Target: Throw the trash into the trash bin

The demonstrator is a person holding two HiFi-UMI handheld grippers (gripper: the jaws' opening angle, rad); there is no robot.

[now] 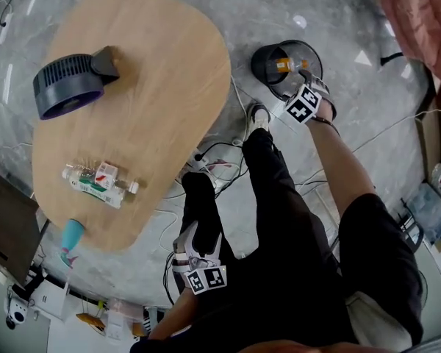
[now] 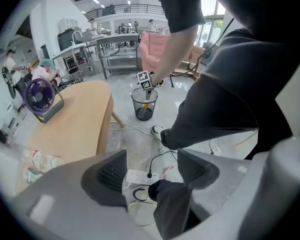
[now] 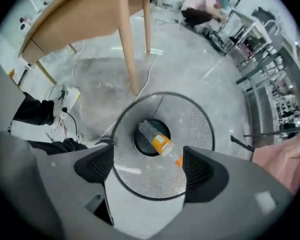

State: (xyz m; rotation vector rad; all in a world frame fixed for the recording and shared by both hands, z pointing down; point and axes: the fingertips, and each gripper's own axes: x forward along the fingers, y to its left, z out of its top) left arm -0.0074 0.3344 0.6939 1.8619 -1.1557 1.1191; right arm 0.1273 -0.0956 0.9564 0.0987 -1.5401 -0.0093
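Observation:
The black mesh trash bin (image 1: pixel 268 59) stands on the floor right of the wooden table (image 1: pixel 162 87). A clear bottle with an orange label (image 3: pixel 158 140) lies inside the bin (image 3: pixel 190 129), free of the jaws. My right gripper (image 1: pixel 303 79) hangs over the bin pointing straight down, and its jaws (image 3: pixel 149 168) stand open and empty. Two or three clear plastic bottles (image 1: pixel 99 182) lie on the table's near left part. My left gripper (image 1: pixel 198 235) is held low over the person's leg, open, with nothing between its fingers (image 2: pixel 111 176). The bin (image 2: pixel 144 104) also shows there, far off.
A dark purple fan (image 1: pixel 70 85) sits on the table's far left. A teal bottle (image 1: pixel 71 238) stands at the table's near edge. Cables and a white power strip (image 2: pixel 140 176) lie on the floor by the person's feet. A pink chair (image 1: pixel 419 9) is at top right.

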